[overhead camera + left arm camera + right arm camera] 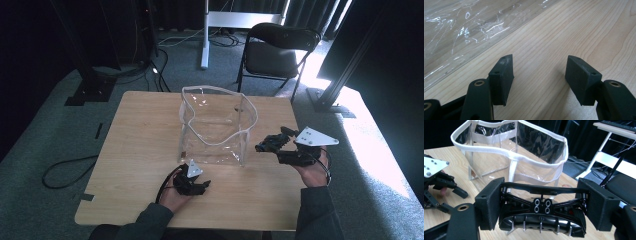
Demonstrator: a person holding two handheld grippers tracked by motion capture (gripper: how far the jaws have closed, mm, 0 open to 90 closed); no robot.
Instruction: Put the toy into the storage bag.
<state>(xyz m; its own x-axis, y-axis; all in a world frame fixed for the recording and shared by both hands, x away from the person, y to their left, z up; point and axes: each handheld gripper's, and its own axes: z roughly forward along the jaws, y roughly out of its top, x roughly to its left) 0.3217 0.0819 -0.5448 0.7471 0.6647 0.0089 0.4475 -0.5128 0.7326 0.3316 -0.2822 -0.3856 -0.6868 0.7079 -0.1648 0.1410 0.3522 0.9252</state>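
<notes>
While my right hand-held gripper (541,205) pinches a black hair claw clip (541,220) beside the clear bag (217,125) standing mid-surface (140,150), my left hand-held gripper (540,75) rests spread, empty, near the bag's front.

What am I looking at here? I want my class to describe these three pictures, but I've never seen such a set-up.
There is no machine: a person holds a two-fingered tool in each hand. One picture looks down on the wooden table; the other two come from cameras riding on the tools. An open clear bag with white trim stands on the table. The left gripper is open and empty beside it. The right gripper clamps a black toothed hair clip.
</notes>
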